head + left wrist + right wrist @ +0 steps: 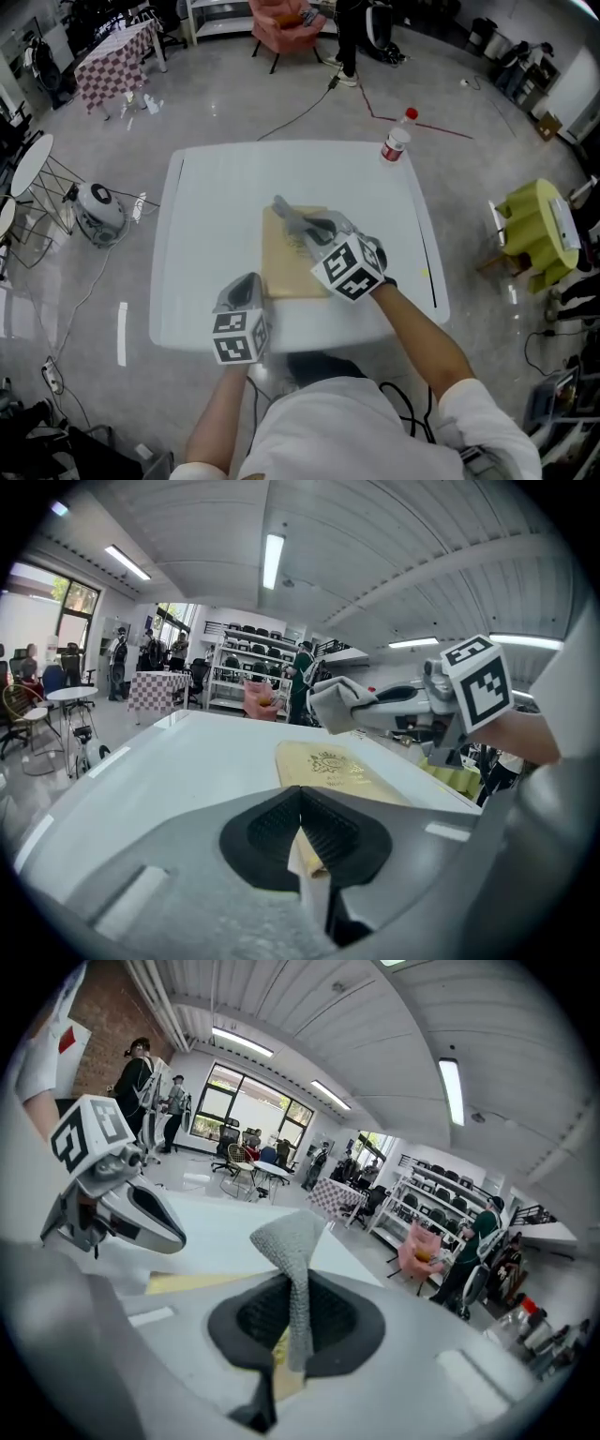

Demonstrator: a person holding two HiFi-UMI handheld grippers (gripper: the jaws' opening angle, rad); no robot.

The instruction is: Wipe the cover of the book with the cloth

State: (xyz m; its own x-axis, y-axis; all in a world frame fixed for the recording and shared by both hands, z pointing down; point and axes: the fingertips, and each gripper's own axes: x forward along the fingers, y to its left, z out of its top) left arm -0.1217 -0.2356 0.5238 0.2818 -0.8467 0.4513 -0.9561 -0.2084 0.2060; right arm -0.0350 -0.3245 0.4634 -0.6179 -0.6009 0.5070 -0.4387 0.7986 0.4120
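While the right gripper (295,1326) pinches the cloth (289,1237), the left gripper (302,841) clamps the book (337,769) — cover partly hidden (print unreadable).

Book (286,272) on table (216,216); cloth (298,221) above its far end; bottle (397,142) far right.

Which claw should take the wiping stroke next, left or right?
Right. The right claw is shut on the grey cloth and sits over the tan book cover. The left claw is clamped on the book's near edge, so it is probably best used to steady the book.
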